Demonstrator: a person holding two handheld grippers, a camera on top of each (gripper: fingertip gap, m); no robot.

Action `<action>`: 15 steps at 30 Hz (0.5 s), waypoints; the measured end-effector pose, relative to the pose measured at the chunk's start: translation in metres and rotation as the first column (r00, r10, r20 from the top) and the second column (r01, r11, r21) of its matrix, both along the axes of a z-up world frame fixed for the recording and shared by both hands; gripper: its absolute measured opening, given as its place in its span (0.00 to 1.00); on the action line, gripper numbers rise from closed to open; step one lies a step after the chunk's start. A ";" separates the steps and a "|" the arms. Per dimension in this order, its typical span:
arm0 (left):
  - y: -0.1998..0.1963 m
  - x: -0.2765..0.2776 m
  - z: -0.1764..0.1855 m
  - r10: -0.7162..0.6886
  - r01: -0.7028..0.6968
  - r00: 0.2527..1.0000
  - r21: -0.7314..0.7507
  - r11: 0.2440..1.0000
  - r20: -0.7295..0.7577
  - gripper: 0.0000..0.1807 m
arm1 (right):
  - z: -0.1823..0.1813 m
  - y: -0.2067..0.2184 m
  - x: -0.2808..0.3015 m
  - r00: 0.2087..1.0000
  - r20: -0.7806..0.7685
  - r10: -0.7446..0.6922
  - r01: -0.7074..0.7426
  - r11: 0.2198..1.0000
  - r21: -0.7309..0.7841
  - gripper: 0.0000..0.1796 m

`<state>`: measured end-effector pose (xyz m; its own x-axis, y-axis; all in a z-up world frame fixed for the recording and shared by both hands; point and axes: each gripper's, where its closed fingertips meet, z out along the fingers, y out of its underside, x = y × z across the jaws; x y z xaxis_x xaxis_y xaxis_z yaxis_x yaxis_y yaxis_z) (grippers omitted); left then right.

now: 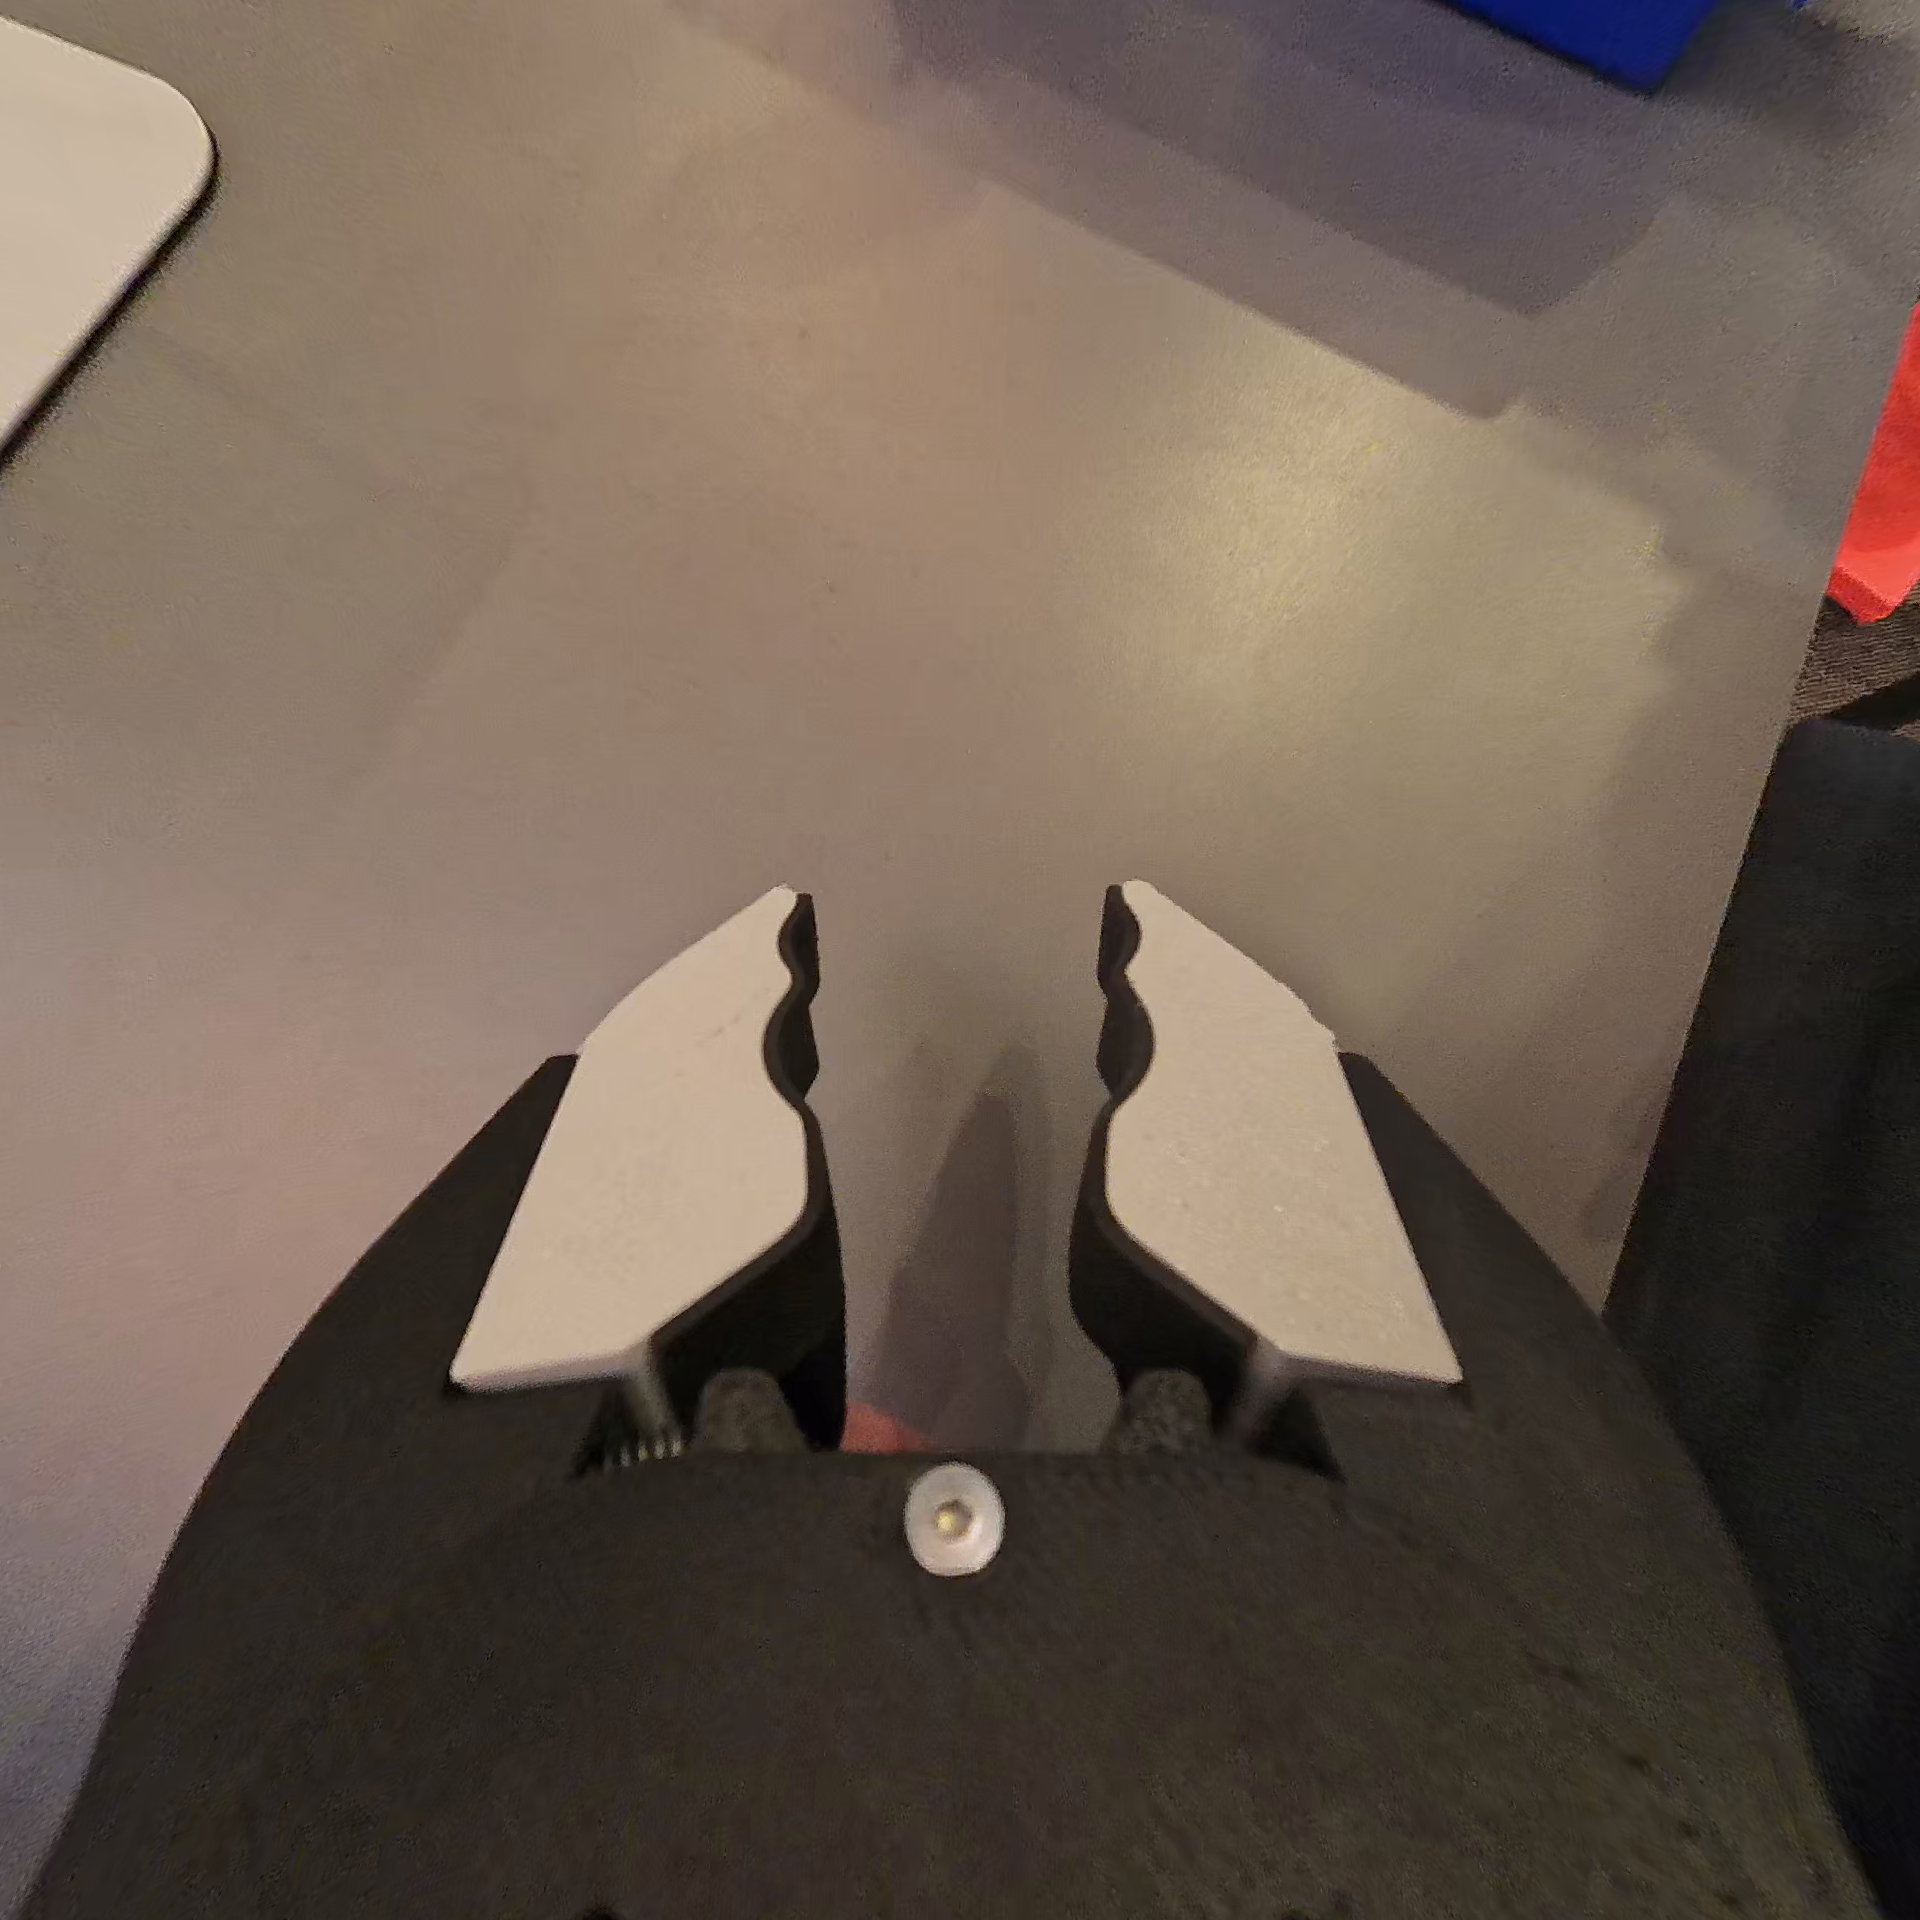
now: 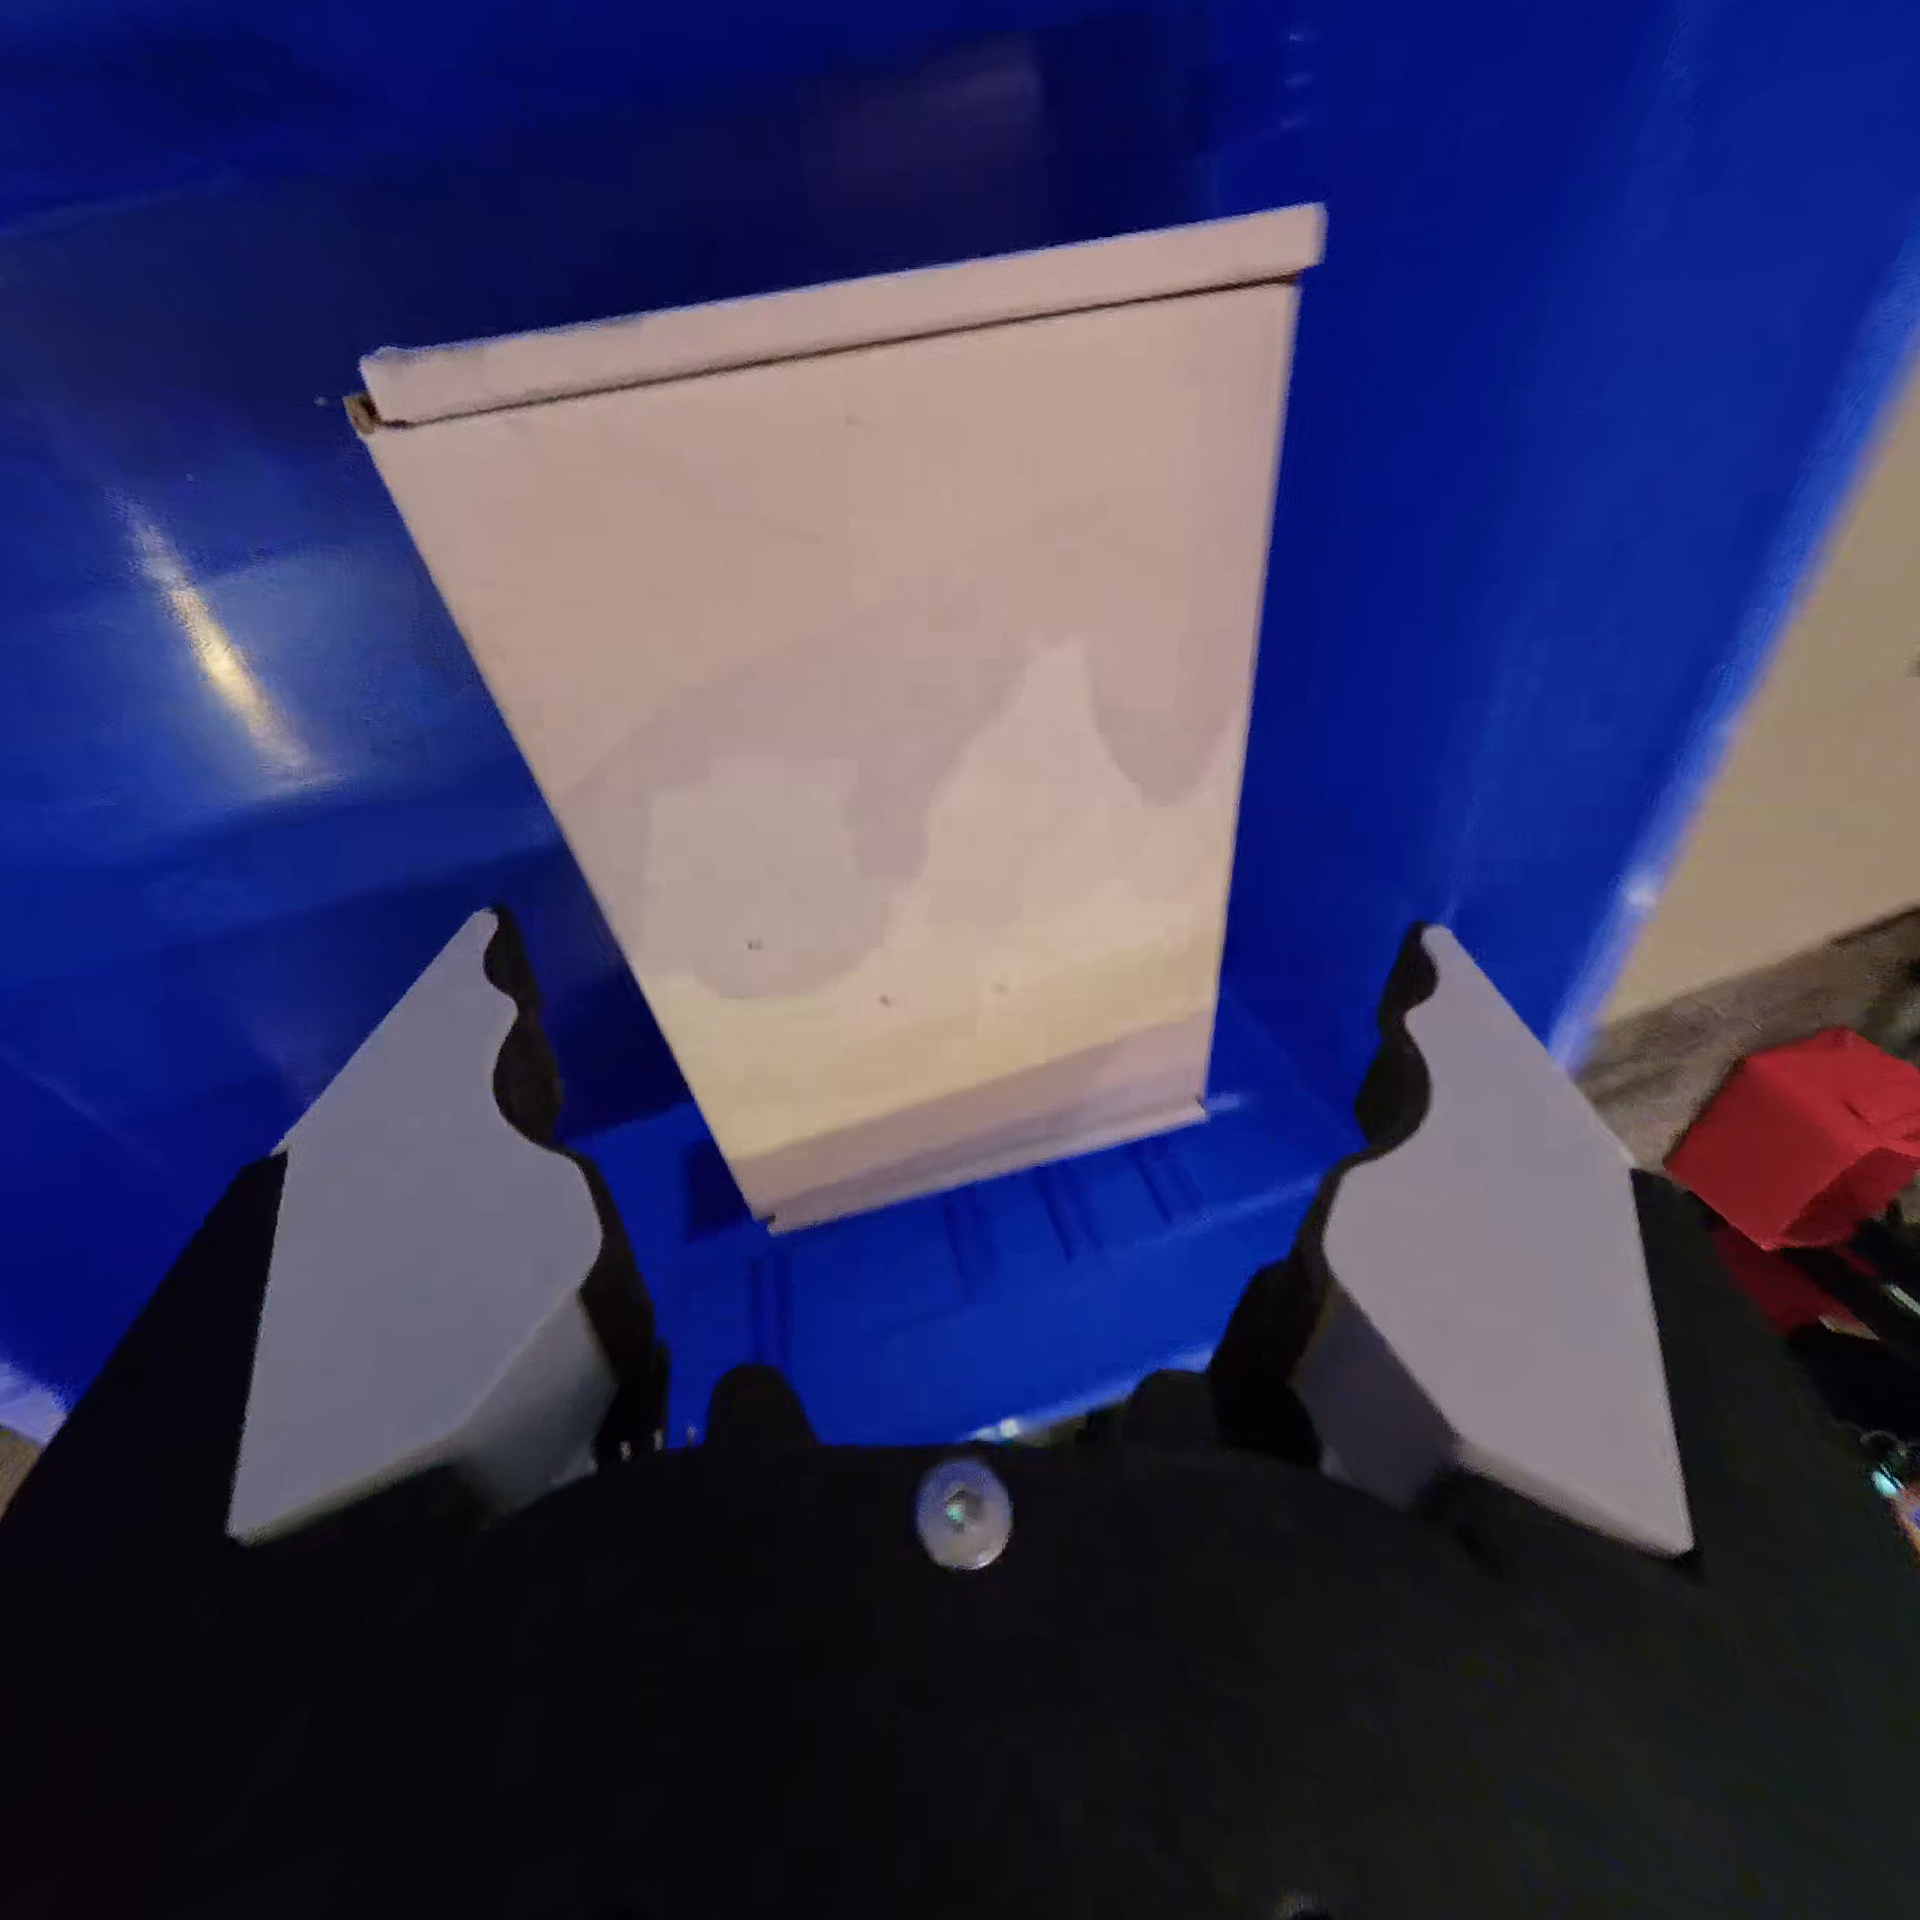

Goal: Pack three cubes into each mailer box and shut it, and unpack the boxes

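In the right wrist view a closed white mailer box (image 2: 883, 675) lies tilted inside a blue plastic bin (image 2: 260, 582), its near end resting on the bin's ribbed rim. My right gripper (image 2: 961, 940) is wide open and empty, hovering just above the box's near end. In the left wrist view my left gripper (image 1: 958, 902) is open and empty above the bare grey table (image 1: 831, 520). A small orange-red patch (image 1: 883, 1432) shows low between its fingers. No cubes show clearly.
A white rounded board (image 1: 73, 239) lies at the far left of the table. The blue bin's corner (image 1: 1600, 31) and a red object (image 1: 1886, 520) sit at the right. A dark fabric mass (image 1: 1808, 1039) borders the table's right edge. A red object (image 2: 1808, 1132) lies right of the bin.
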<state>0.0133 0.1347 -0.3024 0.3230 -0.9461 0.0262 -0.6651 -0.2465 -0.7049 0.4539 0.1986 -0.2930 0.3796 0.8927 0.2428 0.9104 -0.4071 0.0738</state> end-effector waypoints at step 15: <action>0.055 -0.146 0.135 0.218 -0.140 0.967 0.437 0.889 -0.132 0.55 | 0.144 -0.024 -0.130 0.973 -0.134 0.190 -0.108 0.880 0.463 0.78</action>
<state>-0.1327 0.1895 -0.1670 0.4507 -0.7810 -0.4324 -0.7583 -0.0792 -0.6471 0.3238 0.1750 -0.1486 0.3231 0.7514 0.5754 0.9445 -0.2178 -0.2460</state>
